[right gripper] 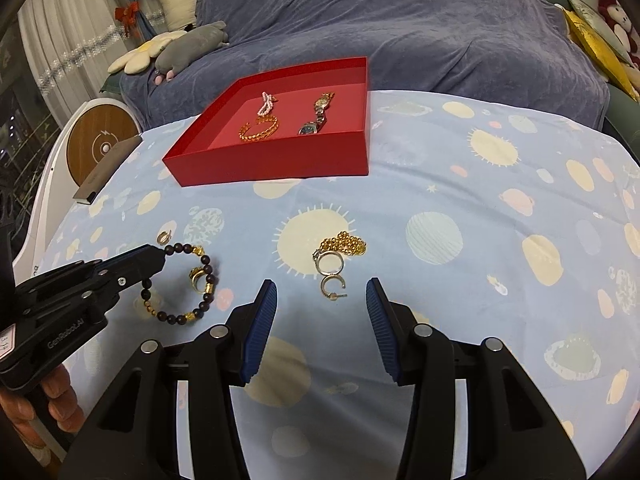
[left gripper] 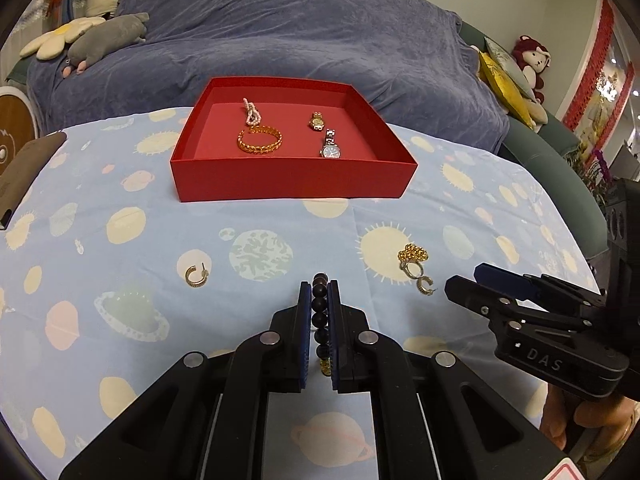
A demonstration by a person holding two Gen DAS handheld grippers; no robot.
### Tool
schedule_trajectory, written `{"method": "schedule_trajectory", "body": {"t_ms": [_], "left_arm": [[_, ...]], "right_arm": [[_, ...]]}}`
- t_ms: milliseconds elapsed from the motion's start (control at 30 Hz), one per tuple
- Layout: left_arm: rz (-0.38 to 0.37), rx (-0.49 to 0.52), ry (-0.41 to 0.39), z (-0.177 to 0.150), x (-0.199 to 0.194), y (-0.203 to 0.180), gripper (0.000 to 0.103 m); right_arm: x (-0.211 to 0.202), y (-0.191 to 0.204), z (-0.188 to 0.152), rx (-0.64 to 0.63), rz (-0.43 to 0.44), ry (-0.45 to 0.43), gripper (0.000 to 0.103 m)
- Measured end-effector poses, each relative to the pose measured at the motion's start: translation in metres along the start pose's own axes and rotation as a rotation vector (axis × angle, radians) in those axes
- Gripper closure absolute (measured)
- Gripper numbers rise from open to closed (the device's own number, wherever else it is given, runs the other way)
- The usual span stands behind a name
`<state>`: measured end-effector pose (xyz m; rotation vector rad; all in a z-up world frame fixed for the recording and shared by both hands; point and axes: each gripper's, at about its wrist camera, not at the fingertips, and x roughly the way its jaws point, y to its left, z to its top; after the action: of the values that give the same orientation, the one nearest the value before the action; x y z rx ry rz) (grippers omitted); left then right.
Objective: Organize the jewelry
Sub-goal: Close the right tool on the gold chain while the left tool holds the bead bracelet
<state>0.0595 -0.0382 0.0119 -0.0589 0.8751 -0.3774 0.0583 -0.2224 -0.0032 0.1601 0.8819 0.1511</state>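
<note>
Beads of the dark bracelet (right gripper: 180,282) sit clamped in the left gripper (left gripper: 319,286), lifted at six o'clock from the red box (left gripper: 294,184), while the right gripper (right gripper: 322,294) gapes empty over the hoop earring (right gripper: 333,287).

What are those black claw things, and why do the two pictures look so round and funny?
They are grabbing tools a person holds, one per hand, each with a bulgy-lens camera looking along its fingers. The left tool's picture shows the left gripper shut on a dark wooden bead bracelet with gold charms. The right tool's picture shows the right gripper open and holding nothing. On the pale blue planet-print cloth lie a gold ball chain, a silver ring and gold hoop earrings. The red cardboard tray already holds two bracelets and two watches.
</note>
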Motion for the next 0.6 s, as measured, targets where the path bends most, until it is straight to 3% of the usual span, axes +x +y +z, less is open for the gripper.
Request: {"method": "schedule_trajectory", "body": {"t_ms": [167, 300, 600], "left_arm": [[-0.018, -0.02, -0.032, 0.01, -0.01, 0.002, 0.098], [-0.022, -0.045, -0.047, 0.016, -0.016, 0.01, 0.098], [-0.015, -0.084, -0.056, 0.018, -0.021, 0.028, 0.098]], "right_arm": [[0.009, -0.004, 0.01, 0.029, -0.01, -0.007, 0.06], [0.02, 0.0, 0.015, -0.002, -0.032, -0.003, 0.069], [0.048, 0.0, 0.024, 0.001, -0.06, 0.007, 0.069]]}}
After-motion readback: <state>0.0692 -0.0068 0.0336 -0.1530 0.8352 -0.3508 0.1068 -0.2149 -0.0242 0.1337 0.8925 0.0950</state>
